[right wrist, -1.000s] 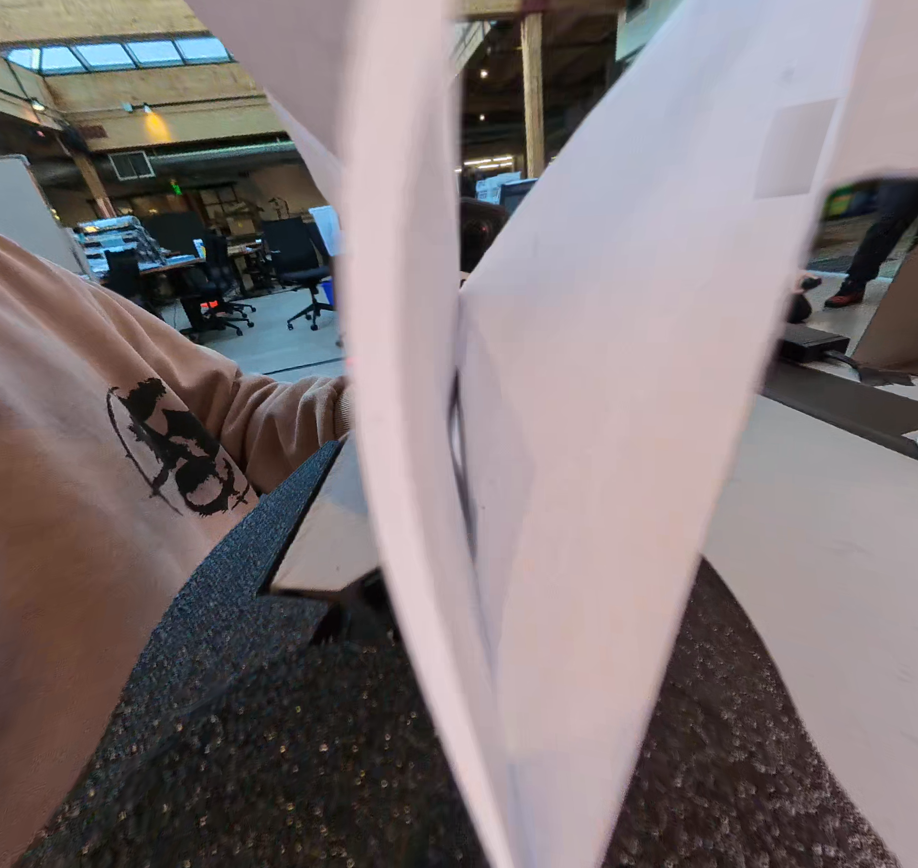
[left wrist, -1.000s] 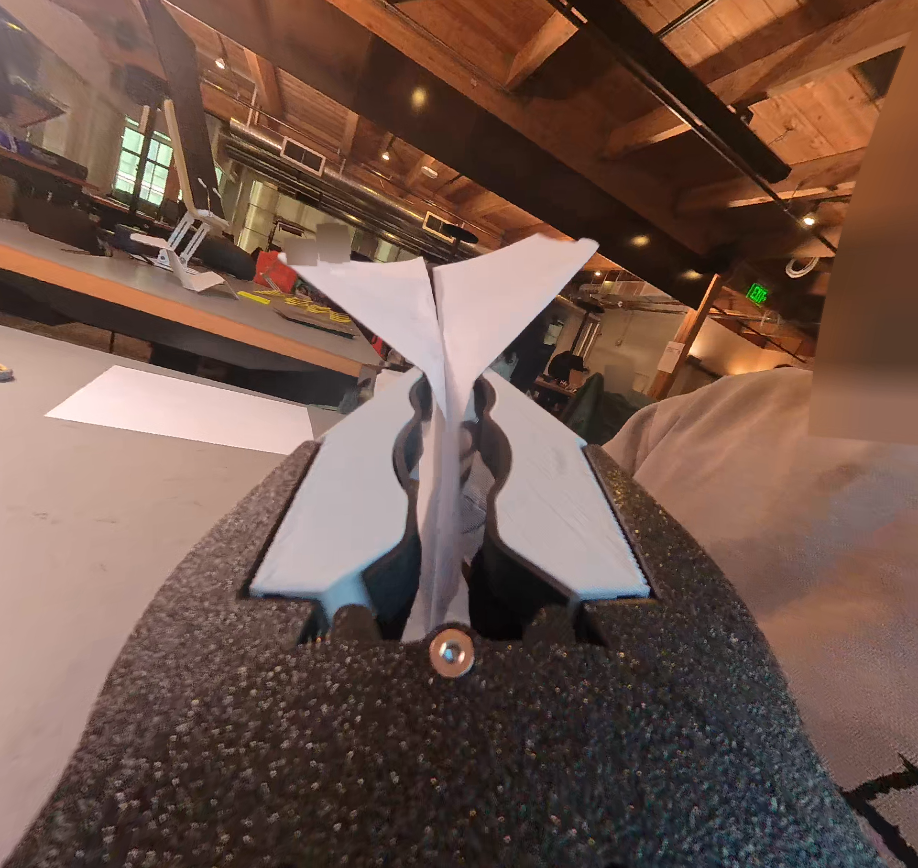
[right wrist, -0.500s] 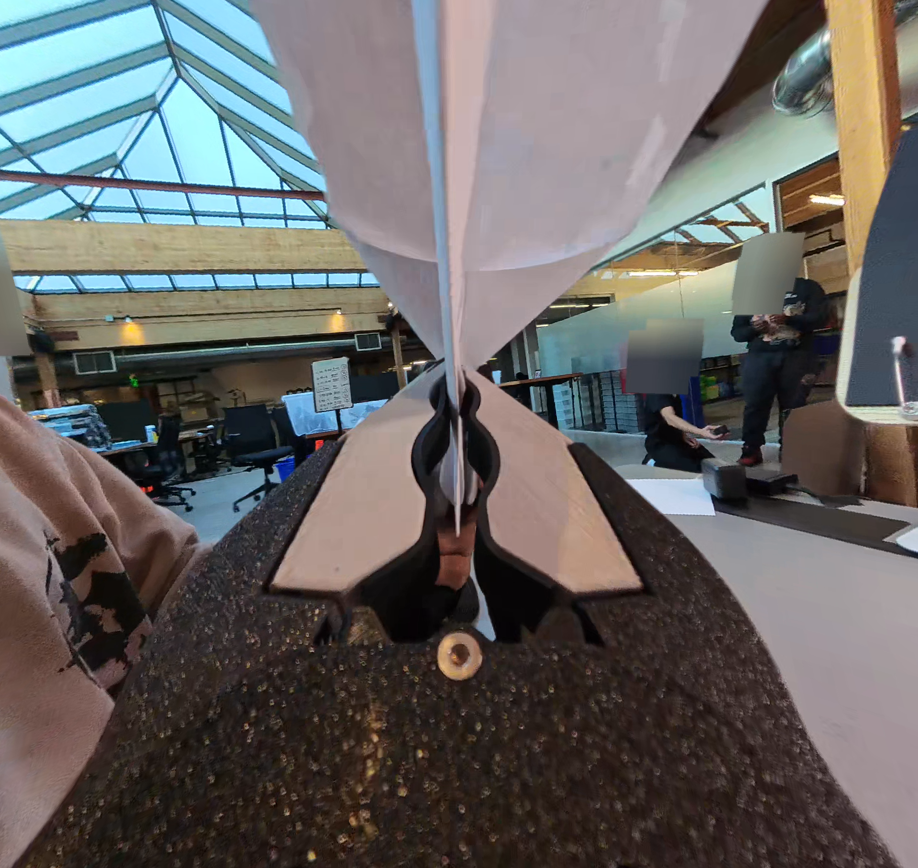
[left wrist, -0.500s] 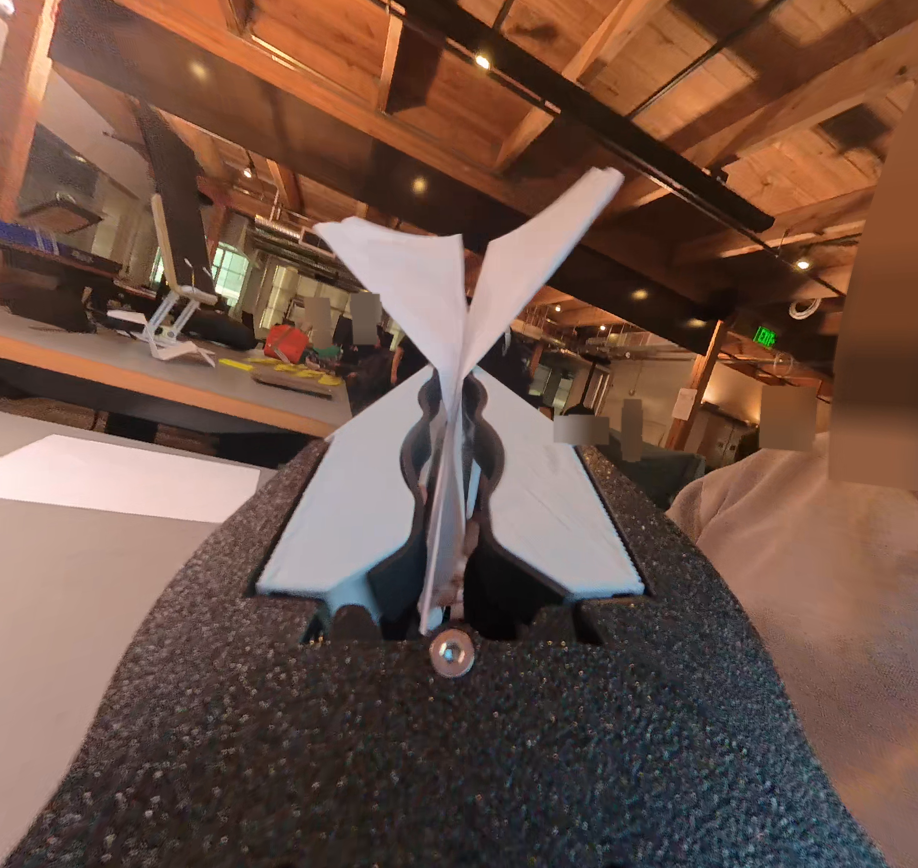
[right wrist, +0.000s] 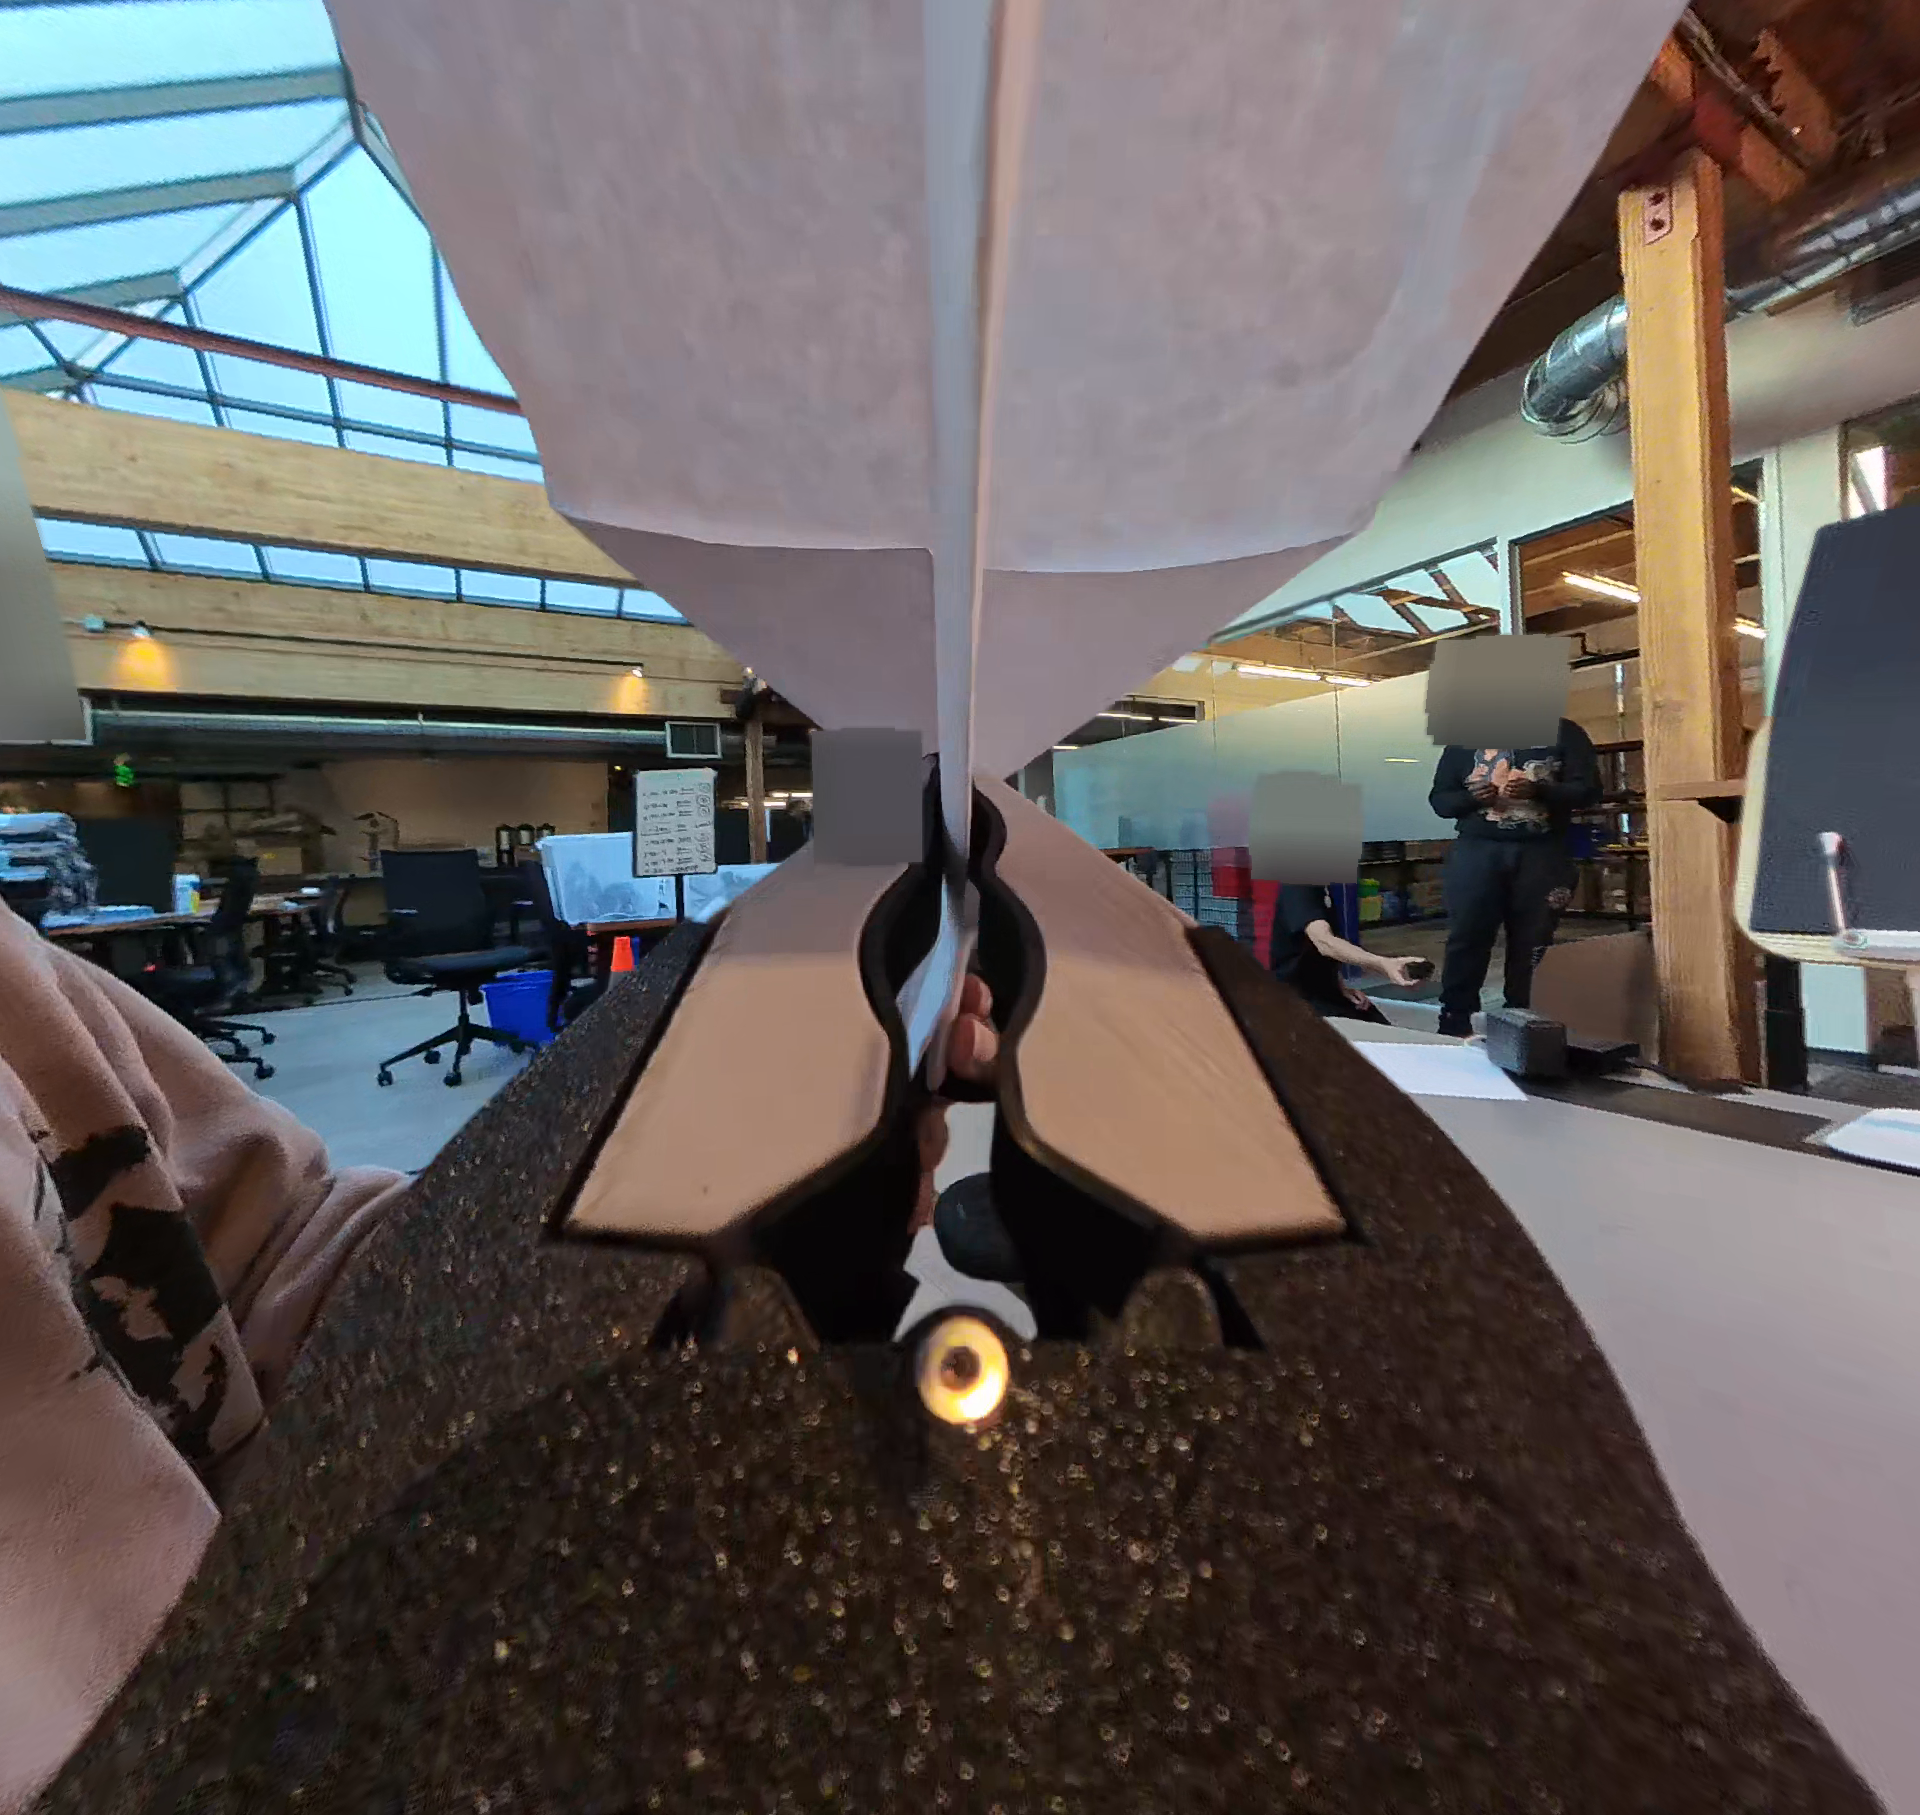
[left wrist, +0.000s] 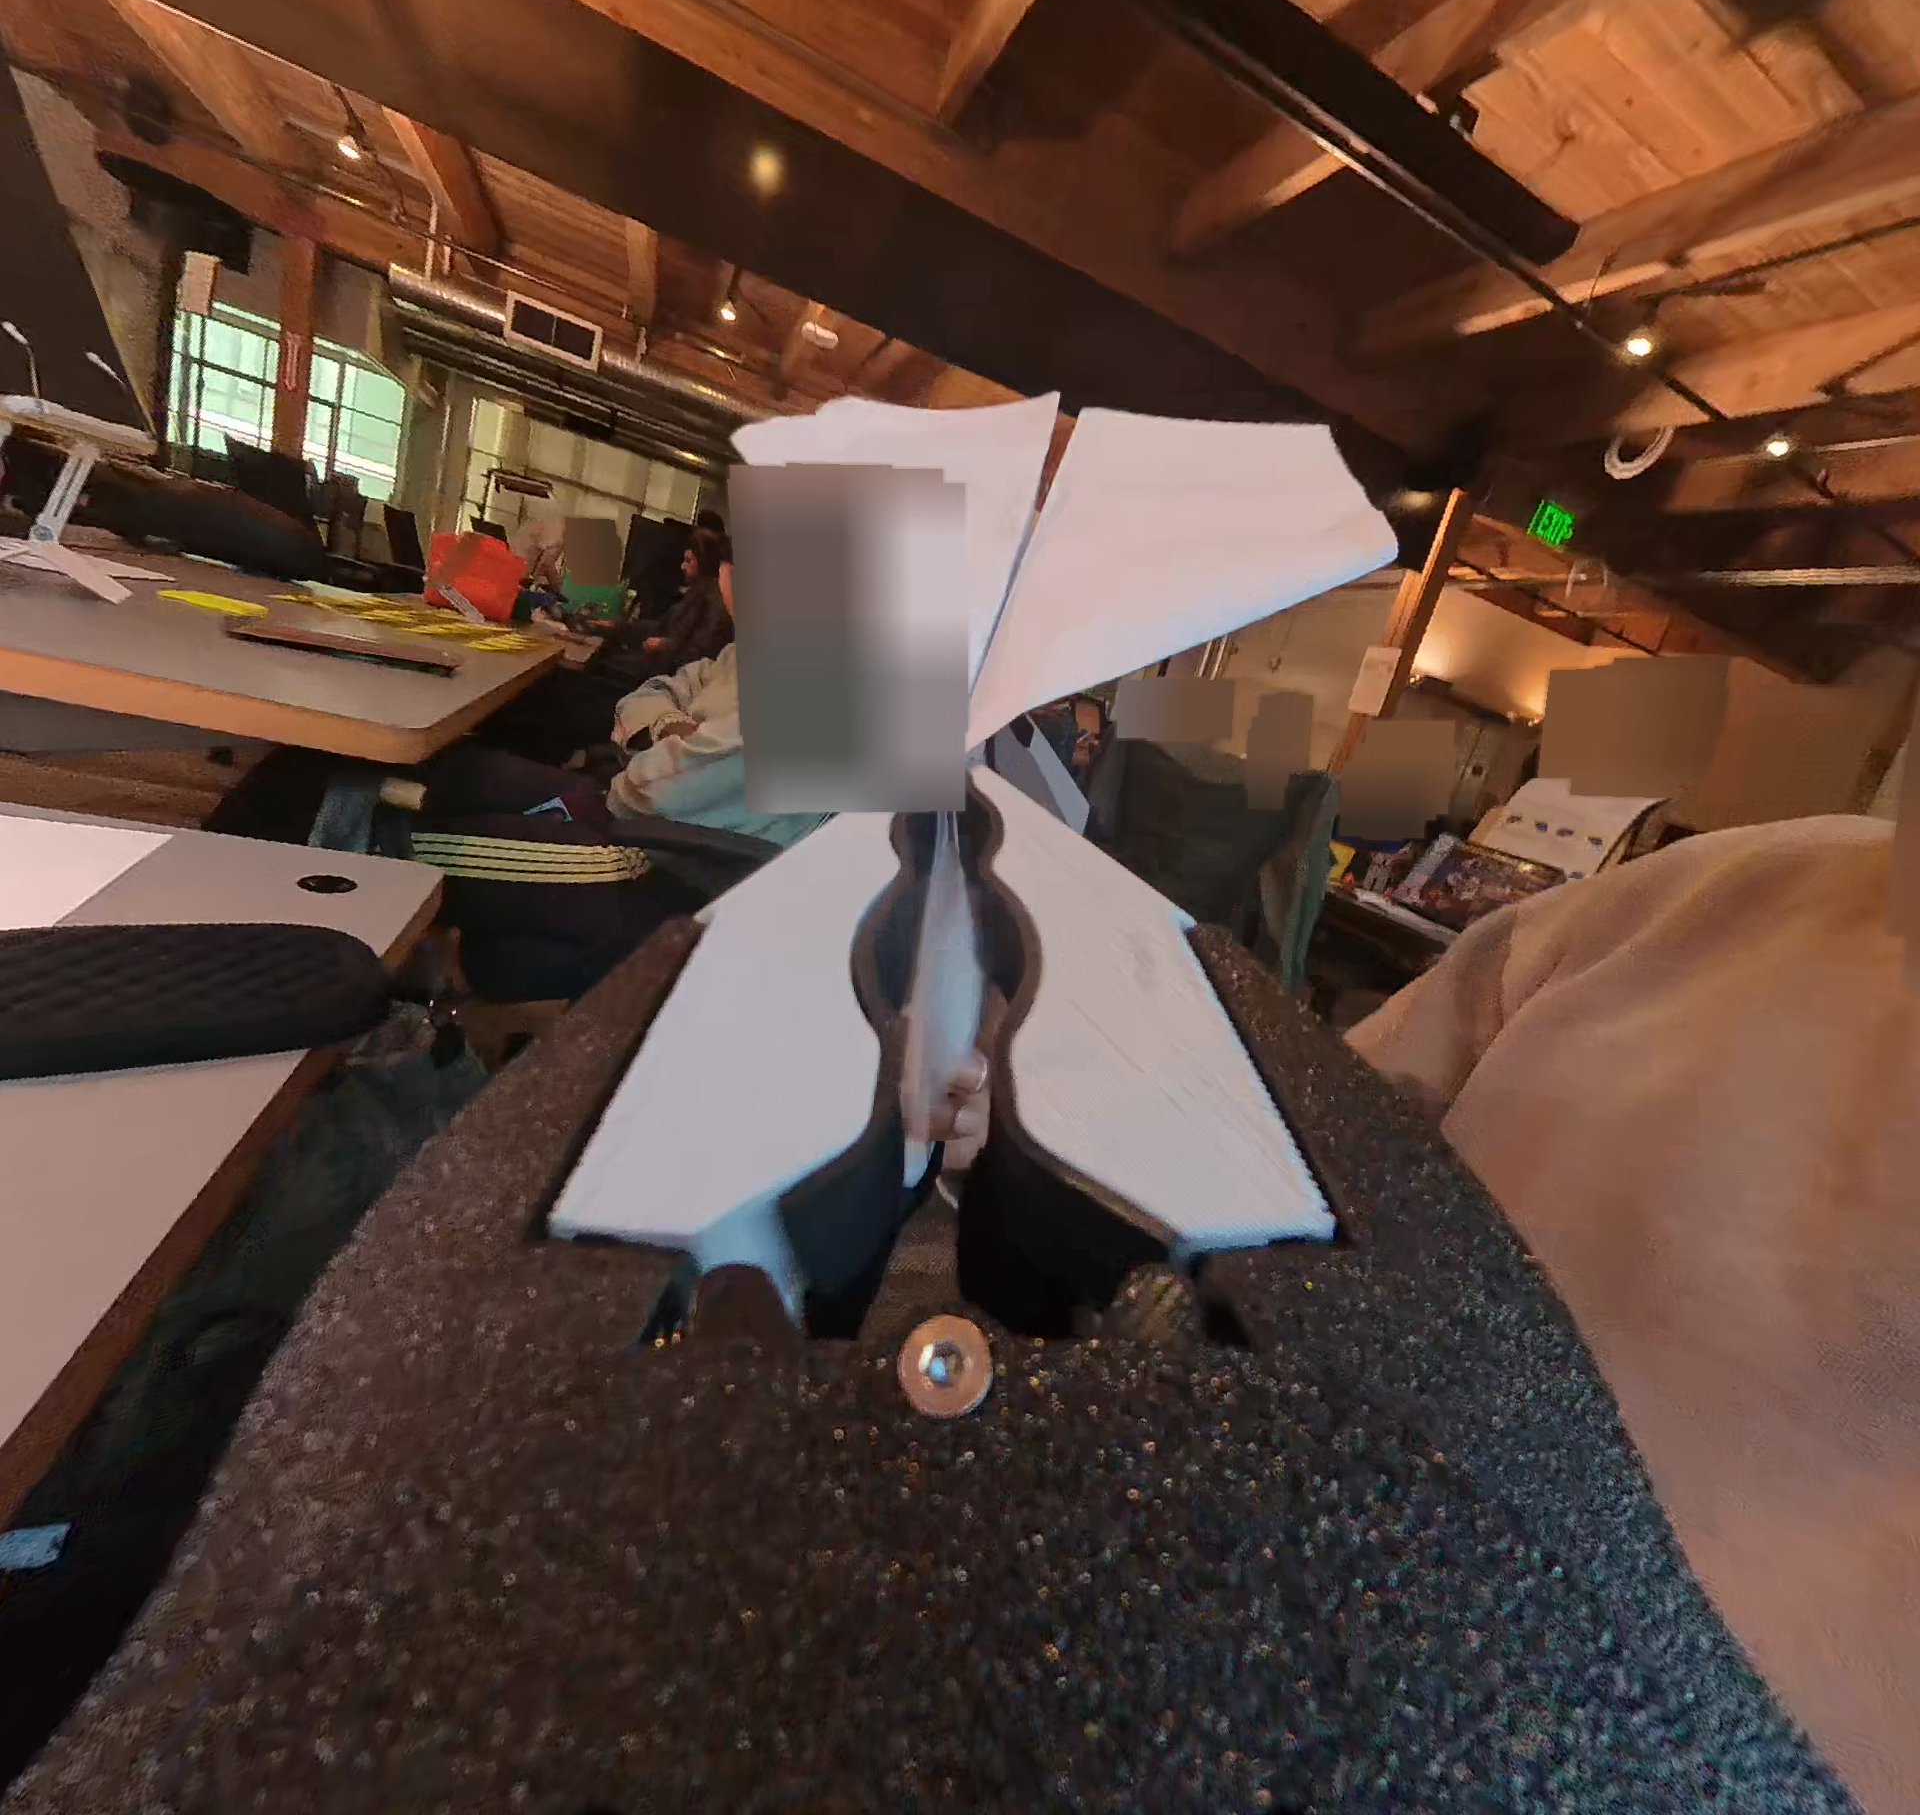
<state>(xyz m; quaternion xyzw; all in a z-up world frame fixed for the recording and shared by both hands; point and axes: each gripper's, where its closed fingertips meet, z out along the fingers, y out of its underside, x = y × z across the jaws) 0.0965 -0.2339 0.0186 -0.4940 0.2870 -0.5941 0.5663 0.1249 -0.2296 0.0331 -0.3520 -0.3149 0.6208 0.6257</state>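
My left gripper (left wrist: 951, 809) is shut on the keel of a folded white paper plane (left wrist: 1174, 560), held up in the air. Its wings spread left and right above the pale fingers (left wrist: 1132, 1027). My right gripper (right wrist: 961, 799) is shut on the same kind of folded white paper (right wrist: 1195, 259); its large wings fan out overhead and fill the top of the right wrist view. Whether both grippers hold one plane I cannot tell. A person's beige sleeve (left wrist: 1683, 1194) sits close at the right of the left gripper and at the left of the right gripper (right wrist: 94, 1246).
A grey table (left wrist: 94, 1173) lies low at the left with a white sheet (left wrist: 62, 861) and a black padded case (left wrist: 177, 986). In the right wrist view the grey table (right wrist: 1714, 1298) runs to the right, with a wooden post (right wrist: 1683, 622). Several people are farther off. Across from one pair of fingers to the other is roughly 4 cm.
Both grippers have swung to new headings with the paper still held. In the right wrist view the paper went from blocking the fingers to standing upright above them.
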